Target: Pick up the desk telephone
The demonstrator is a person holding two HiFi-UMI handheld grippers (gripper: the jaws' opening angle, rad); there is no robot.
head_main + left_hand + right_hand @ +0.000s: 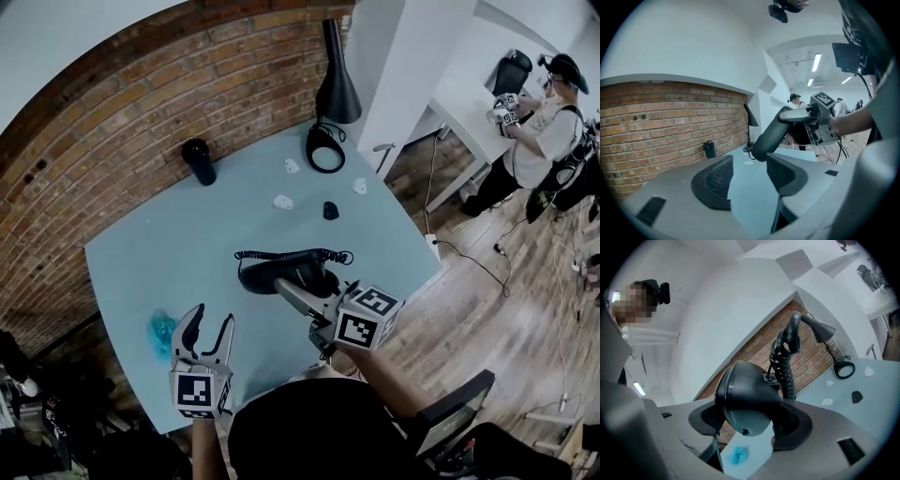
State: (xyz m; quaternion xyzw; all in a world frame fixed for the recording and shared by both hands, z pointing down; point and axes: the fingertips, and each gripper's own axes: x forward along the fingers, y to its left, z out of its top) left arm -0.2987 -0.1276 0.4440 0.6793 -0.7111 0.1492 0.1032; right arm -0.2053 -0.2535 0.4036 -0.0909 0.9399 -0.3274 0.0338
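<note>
Head view: right gripper [292, 289] has the black telephone handset [281, 267] up over the blue table [187, 234], left gripper [211, 328] nearby; left gripper view: jaws spread, nothing between, handset ahead in the air; right gripper view: jaws pinching the handset's rounded end, coiled cord [787, 371] running off it.

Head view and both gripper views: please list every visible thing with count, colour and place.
table: one, light blue, centre.
handset: one, black, held above table.
coiled cord: one, black, on handset.
lamp: one, black, far table corner.
cup: one, black, far left.
small pieces: three, white, mid-table.
small object: one, black, among the pieces.
crumpled thing: one, blue, table's left edge.
other person: one, background right.
left gripper: one, grey, open, empty.
right gripper: one, grey, shut on handset.
</note>
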